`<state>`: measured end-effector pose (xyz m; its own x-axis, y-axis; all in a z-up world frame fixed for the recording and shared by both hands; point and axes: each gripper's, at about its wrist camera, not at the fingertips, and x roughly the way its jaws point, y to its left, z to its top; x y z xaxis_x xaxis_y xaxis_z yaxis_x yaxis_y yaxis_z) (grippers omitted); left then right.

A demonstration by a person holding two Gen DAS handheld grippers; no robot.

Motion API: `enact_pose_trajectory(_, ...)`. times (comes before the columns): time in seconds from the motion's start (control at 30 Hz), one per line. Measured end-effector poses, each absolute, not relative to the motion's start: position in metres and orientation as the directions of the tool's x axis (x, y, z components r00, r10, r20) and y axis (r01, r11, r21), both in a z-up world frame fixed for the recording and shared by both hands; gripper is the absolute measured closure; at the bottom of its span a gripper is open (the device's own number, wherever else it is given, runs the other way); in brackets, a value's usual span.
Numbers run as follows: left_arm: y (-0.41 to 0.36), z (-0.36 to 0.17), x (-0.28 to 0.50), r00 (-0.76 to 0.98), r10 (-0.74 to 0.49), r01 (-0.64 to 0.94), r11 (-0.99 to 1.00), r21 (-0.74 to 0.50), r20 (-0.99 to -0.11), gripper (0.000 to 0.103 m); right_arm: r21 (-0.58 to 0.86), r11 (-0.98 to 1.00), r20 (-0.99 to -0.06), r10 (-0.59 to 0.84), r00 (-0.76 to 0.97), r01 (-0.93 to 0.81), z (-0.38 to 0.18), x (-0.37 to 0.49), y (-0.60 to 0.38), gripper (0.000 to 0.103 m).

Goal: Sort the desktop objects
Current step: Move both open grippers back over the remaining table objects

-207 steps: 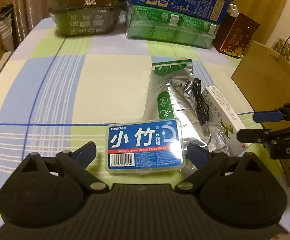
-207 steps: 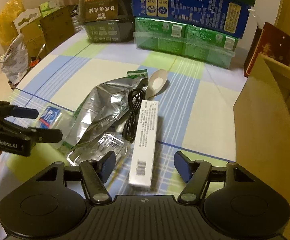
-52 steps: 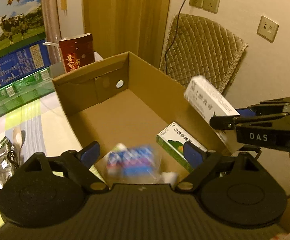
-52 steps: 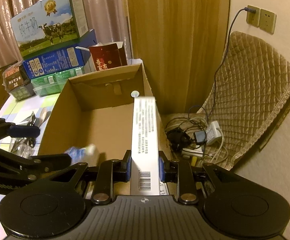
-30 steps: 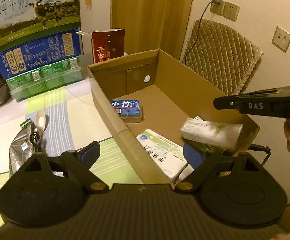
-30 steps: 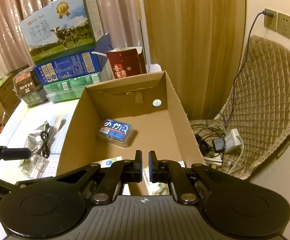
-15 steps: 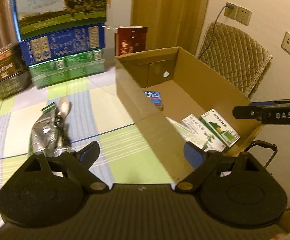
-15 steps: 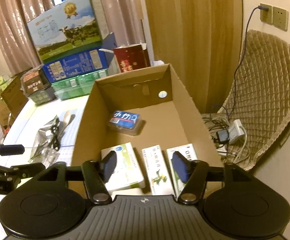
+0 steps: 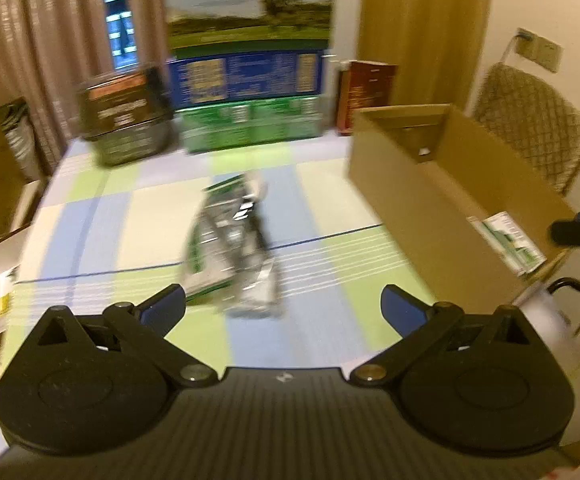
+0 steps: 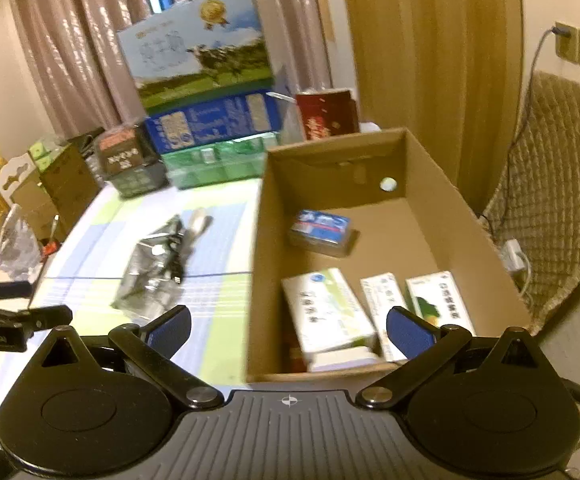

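Checked cloth covers the table (image 9: 90,232) under your hands, and both grippers hang above it with nothing in them. Your left gripper (image 9: 284,306) has its jaws spread wide, and so does your right gripper (image 10: 288,326). Beyond the right one, the cardboard box (image 10: 441,200) already holds three small cartons and a blue floss case (image 10: 321,226), so sorting looks well along. Left to move are the foil pouch (image 9: 230,248), the black cable (image 10: 176,248) and the spoon (image 10: 198,218), lying together ahead of your left jaws, well apart from them.
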<state>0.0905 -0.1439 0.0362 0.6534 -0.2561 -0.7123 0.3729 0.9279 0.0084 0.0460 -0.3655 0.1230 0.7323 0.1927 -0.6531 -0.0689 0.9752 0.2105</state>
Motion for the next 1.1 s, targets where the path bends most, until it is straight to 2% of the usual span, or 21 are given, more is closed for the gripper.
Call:
enact_pose_trajectory(0.23, -0.083, 0.038, 0.086, 0.672, -0.194, 0.284, 0.959, 0.007, -0.715, 0.001, 0.214, 0.964, -0.626, 0.259, 0.735, -0.157, 0.139, 0.046, -0.317, 0.002)
enact_pose_trajectory(0.53, -0.045, 0.038, 0.086, 0.671, -0.172, 0.252, 0.968, 0.004, -0.721, 0.001, 0.222, 0.946, -0.631, 0.323, 0.705, -0.235, 0.136, 0.061, -0.259, 0.002)
enact_pose_trajectory(1.1, -0.022, 0.000, 0.145, 0.633, -0.162, 0.270, 0.963, 0.020, -0.757, 0.001, 0.224, 0.950, -0.729, 0.313, 0.608, -0.220, 0.054, 0.132, -0.196, 0.002)
